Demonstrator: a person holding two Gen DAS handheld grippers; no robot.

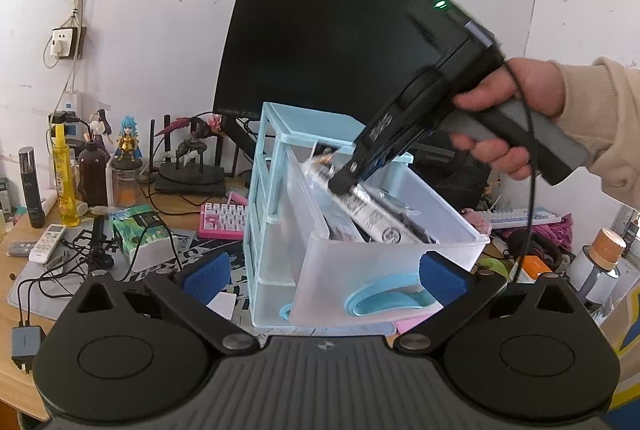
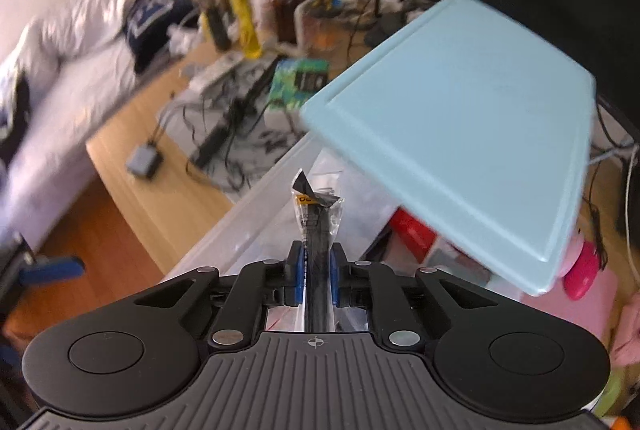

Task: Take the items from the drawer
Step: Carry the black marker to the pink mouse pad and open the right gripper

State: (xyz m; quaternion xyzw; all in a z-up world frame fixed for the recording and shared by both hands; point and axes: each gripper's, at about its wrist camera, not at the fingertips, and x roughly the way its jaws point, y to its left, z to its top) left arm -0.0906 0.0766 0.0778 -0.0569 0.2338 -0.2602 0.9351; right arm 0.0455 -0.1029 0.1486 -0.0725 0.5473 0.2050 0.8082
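A light-blue drawer unit (image 1: pixel 280 133) stands on the desk with its clear top drawer (image 1: pixel 384 262) pulled out. Packets and dark items lie inside. My right gripper (image 1: pixel 352 175) reaches down into the drawer, held by a hand in a beige sleeve. In the right wrist view its blue pads (image 2: pixel 298 274) are shut on a clear plastic packet (image 2: pixel 318 213) with a black item inside, above the drawer (image 2: pixel 248 222). My left gripper (image 1: pixel 324 280) stands open, its blue pads (image 1: pixel 206 280) either side of the drawer's front and apart from it.
A black monitor (image 1: pixel 320 41) stands behind the unit. Figurines, bottles (image 1: pixel 64 181), a tissue pack (image 1: pixel 138 230), remotes and cables crowd the desk to the left. A pink keyboard (image 1: pixel 222 220) lies beside the unit. More clutter and a bottle (image 1: pixel 598 266) sit at right. The unit's blue top (image 2: pixel 460 133) overhangs the drawer.
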